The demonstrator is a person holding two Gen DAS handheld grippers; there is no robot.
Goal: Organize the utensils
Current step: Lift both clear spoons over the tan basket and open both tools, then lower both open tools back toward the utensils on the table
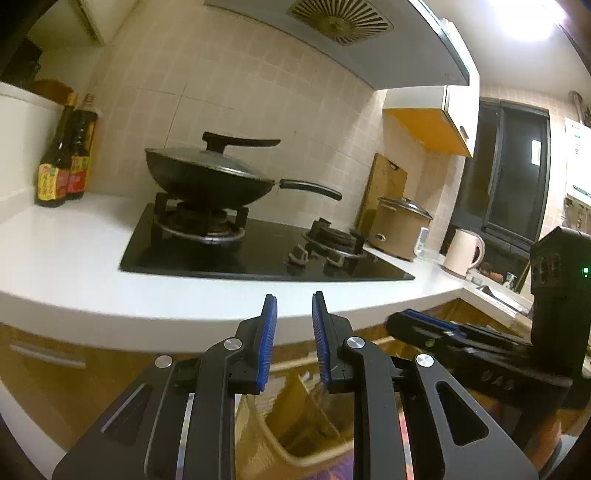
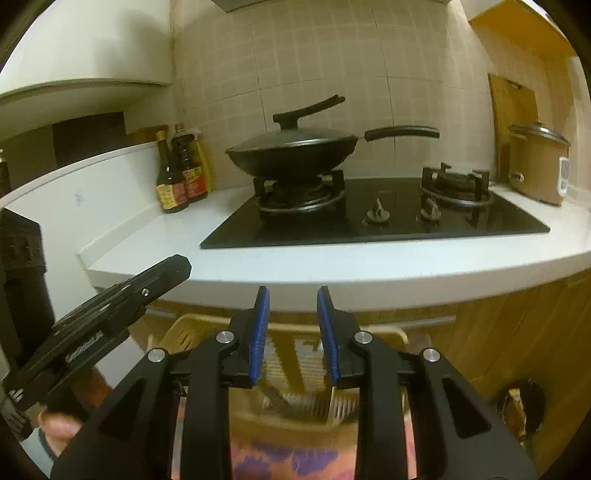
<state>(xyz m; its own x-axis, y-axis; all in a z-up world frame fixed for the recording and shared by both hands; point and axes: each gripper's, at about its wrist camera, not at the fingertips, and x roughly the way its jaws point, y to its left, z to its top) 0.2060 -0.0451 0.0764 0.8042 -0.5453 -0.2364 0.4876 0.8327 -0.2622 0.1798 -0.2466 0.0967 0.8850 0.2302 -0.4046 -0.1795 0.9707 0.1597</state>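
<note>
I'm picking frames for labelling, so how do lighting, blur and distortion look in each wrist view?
Left wrist view: a blown-out ceiling light glares at top right, the countertop edge bows from fisheye, and the basket below the left gripper is smeared. Right wrist view: dimmer, even light, no glare; the basket under the right gripper is blurred, while the wok stays sharp.

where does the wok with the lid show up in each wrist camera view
Left wrist view: the lidded wok sits left of centre on the stove's left burner, handle pointing right.
Right wrist view: the wok is at upper centre on the same burner.
Shared landmark: the sauce bottles to its left.
</note>
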